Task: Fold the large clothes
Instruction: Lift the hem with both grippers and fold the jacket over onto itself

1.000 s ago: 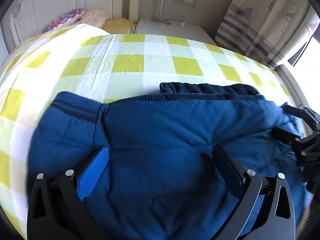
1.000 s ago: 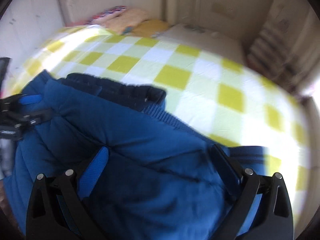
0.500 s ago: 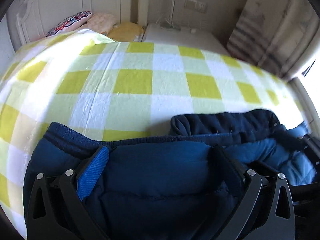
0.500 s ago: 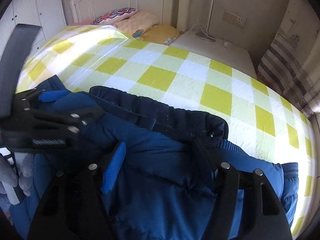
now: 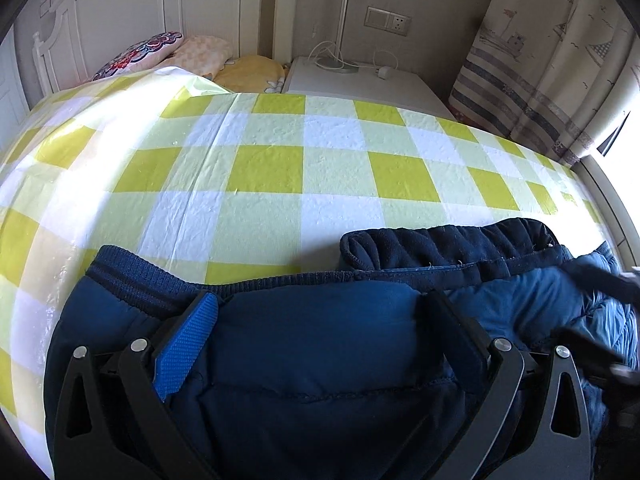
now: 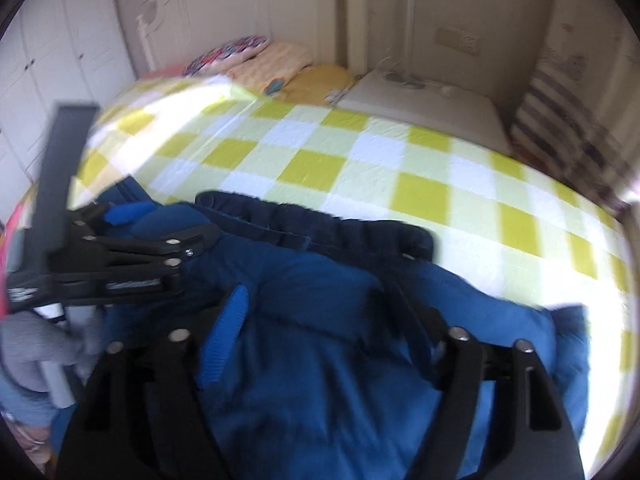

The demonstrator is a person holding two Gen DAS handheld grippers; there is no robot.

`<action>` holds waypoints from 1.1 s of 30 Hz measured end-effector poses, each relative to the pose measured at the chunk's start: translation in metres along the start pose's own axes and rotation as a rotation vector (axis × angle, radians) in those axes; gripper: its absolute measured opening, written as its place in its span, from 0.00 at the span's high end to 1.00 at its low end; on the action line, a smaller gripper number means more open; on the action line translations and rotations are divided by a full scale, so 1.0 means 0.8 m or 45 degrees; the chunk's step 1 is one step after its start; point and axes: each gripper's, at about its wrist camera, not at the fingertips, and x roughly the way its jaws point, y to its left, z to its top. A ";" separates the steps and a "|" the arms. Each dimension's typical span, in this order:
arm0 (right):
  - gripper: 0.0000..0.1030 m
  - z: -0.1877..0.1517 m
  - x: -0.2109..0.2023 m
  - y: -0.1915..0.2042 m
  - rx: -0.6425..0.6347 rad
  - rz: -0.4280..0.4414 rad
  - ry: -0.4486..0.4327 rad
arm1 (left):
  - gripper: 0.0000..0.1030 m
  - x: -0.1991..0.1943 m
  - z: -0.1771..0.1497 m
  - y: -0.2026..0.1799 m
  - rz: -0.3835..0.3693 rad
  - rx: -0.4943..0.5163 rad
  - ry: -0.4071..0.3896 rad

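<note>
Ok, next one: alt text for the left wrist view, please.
A padded blue jacket with a dark navy ribbed hem lies bunched on a bed's yellow-and-white checked sheet, between the spread fingers of the left gripper. Behind are pillows, a white nightstand and a striped curtain.

Jacket (image 5: 320,344) on the bed (image 5: 264,168), at its near edge. Pillows (image 5: 200,56) at the bed's far edge, against the headboard (image 5: 132,12). Nightstand (image 5: 360,84) beside the far right corner; curtain (image 5: 552,64) further right. Left gripper (image 5: 320,320) and right gripper (image 6: 316,308) over the jacket, side by side.
</note>
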 end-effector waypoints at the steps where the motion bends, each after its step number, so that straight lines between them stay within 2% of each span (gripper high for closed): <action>1: 0.13 -0.002 -0.011 -0.001 -0.008 -0.033 -0.021 | 0.04 -0.001 -0.001 0.000 0.002 0.000 -0.001; 4: 0.08 -0.020 -0.031 -0.022 -0.071 -0.217 -0.067 | 0.04 -0.001 -0.001 -0.001 0.006 0.002 -0.002; 5: 0.07 -0.034 -0.018 -0.043 -0.064 -0.305 -0.019 | 0.04 -0.001 -0.001 0.000 0.005 0.001 -0.003; 6: 0.03 -0.045 -0.002 -0.063 -0.036 -0.335 0.041 | 0.04 -0.001 -0.001 -0.001 0.000 -0.002 -0.002; 7: 0.02 -0.056 0.009 -0.087 0.059 -0.230 0.075 | 0.04 -0.002 -0.001 -0.001 -0.005 -0.007 -0.004; 8: 0.06 -0.060 0.005 -0.115 0.210 -0.094 0.052 | 0.04 -0.003 -0.002 -0.001 -0.003 -0.005 -0.006; 10: 0.06 -0.058 -0.003 -0.128 0.279 -0.123 0.048 | 0.04 -0.003 -0.002 -0.002 0.009 0.002 -0.011; 13: 0.06 -0.053 -0.022 -0.099 0.200 -0.330 0.028 | 0.04 -0.003 -0.002 -0.003 0.016 0.006 -0.012; 14: 0.06 -0.051 -0.032 -0.078 0.150 -0.335 -0.008 | 0.04 -0.003 -0.002 -0.003 0.016 0.005 -0.012; 17: 0.07 -0.047 -0.056 -0.022 0.008 -0.270 -0.108 | 0.04 -0.004 -0.003 -0.003 0.020 0.008 -0.013; 19: 0.06 -0.042 -0.062 0.010 -0.083 -0.217 -0.129 | 0.04 -0.004 -0.003 -0.003 0.021 0.008 -0.013; 22: 0.06 -0.038 -0.040 0.046 -0.225 -0.141 -0.062 | 0.04 -0.004 -0.003 -0.003 0.021 0.007 -0.013; 23: 0.06 -0.044 -0.014 0.050 -0.274 -0.137 0.038 | 0.04 -0.004 -0.003 -0.003 0.020 0.006 -0.012; 24: 0.05 -0.050 -0.002 0.048 -0.266 -0.119 0.076 | 0.04 -0.004 -0.003 -0.003 0.017 0.002 -0.012; 26: 0.04 -0.054 -0.001 0.020 -0.114 -0.040 0.066 | 0.04 -0.005 -0.003 -0.003 0.012 -0.002 -0.012; 30: 0.04 -0.071 -0.040 -0.018 -0.018 -0.233 0.001 | 0.04 -0.004 -0.003 -0.003 0.017 0.000 -0.010; 33: 0.04 -0.103 -0.053 -0.087 0.178 -0.308 -0.004 | 0.04 -0.004 -0.003 -0.004 0.016 -0.002 -0.011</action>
